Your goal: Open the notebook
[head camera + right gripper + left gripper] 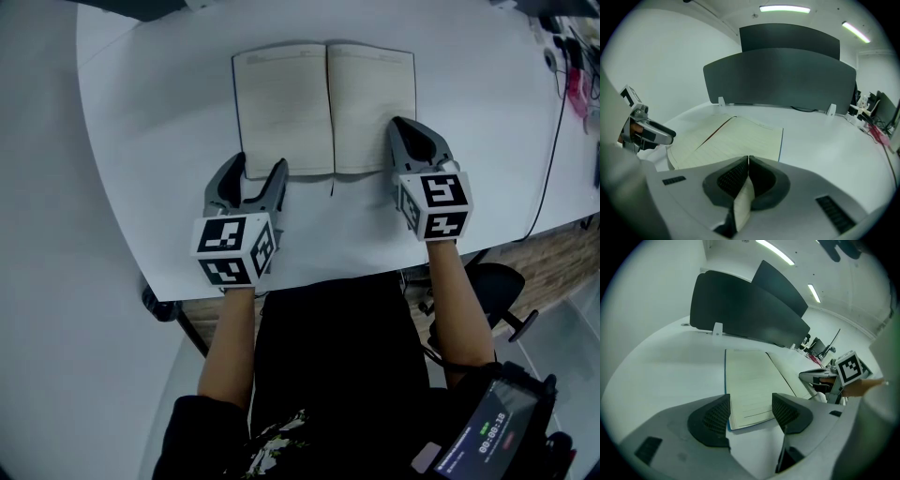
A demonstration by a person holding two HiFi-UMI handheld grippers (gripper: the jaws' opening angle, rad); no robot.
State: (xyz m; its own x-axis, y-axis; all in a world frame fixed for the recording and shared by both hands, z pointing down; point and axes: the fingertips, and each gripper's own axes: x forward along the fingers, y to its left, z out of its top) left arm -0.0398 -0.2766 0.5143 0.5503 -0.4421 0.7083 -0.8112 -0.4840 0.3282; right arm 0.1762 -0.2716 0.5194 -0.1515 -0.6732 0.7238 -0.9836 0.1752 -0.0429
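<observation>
A: Where is the notebook (281,112), and what do the 2 grippers have?

B: It lies open and flat on the table (141,112), 2 lined pages facing up. The right gripper (401,127) is at the notebook's near right corner, its jaws pinched together on a page (744,201), which shows as a pale strip between them. The left gripper (257,167) stands just off the notebook's near left corner, its jaws wide apart and nothing in them.

A: How will the thing handle?

B: Probably light. 1 page is thin and floppy, so it should bend easily and could crease or tear if pulled away from the spine (327,108). The page block looks stiff enough to stay flat.

A: Where is the best hold?

B: Likely the free outer corner of a leaf, far from the spine, as the right gripper has it. The table looks smooth, so the notebook may slide; pressing its left half down would steady it.
</observation>
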